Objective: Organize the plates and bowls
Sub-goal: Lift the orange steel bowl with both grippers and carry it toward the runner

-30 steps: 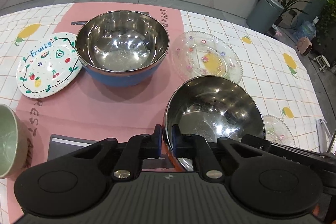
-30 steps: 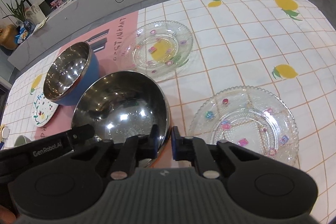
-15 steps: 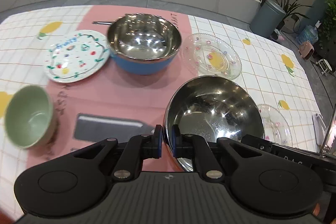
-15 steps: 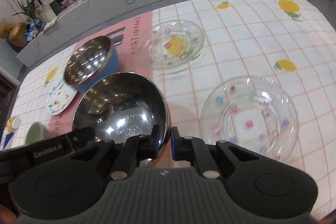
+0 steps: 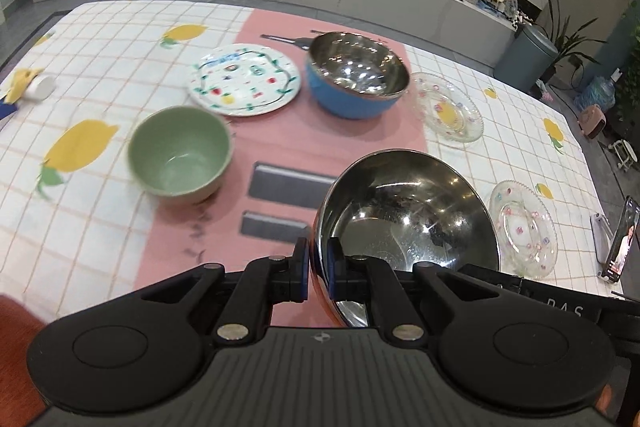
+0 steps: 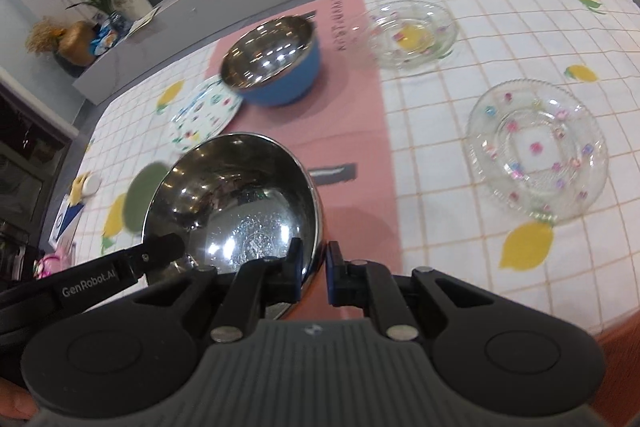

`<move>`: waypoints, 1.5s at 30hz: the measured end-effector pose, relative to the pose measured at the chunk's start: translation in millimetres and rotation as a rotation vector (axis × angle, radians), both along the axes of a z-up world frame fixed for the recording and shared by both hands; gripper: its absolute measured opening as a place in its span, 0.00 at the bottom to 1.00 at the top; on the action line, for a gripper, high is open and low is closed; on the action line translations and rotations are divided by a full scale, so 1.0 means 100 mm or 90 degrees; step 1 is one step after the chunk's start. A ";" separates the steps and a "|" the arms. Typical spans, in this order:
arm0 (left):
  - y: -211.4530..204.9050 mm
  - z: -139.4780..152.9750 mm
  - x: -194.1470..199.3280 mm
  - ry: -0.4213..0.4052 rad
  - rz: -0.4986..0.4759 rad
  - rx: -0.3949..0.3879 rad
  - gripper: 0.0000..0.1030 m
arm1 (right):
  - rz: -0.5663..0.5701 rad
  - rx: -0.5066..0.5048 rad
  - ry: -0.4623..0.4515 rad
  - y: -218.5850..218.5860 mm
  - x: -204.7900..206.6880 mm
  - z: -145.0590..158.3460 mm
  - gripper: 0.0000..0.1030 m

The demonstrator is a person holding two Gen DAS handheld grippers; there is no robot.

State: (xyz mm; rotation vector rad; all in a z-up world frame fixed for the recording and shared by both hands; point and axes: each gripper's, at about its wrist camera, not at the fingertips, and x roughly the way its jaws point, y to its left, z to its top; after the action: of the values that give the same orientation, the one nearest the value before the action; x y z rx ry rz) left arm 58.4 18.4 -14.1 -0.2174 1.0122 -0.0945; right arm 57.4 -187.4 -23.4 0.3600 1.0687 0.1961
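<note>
Both grippers pinch one shiny steel bowl (image 5: 408, 211) (orange outside) by its rim

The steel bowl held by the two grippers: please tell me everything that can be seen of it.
The steel bowl has a shiny mirror-like inside and an orange outer wall, visible at its near edge. It is empty, tilted with its opening facing the cameras, and looks lifted above the pink mat. The left gripper pinches its rim on one side and the right gripper on the other, one finger inside and one outside. Nothing else touches it.
</note>
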 end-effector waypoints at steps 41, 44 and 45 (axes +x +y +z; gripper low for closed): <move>0.53 -0.48 -0.13 0.082 0.037 -0.002 0.09 | 0.050 0.005 0.091 0.52 -0.03 -0.39 0.11; 0.56 -0.48 -0.13 0.083 0.042 -0.008 0.12 | 0.051 -0.006 0.079 0.53 -0.05 -0.35 0.16; 0.56 -0.47 -0.13 0.083 0.043 -0.008 0.19 | 0.051 -0.016 0.072 0.54 -0.05 -0.33 0.25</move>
State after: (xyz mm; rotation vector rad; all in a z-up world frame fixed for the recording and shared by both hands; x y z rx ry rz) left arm 45.6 74.6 -61.2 -0.2711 1.1334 -0.0259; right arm 52.2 -133.5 -56.6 0.3093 1.1970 0.2361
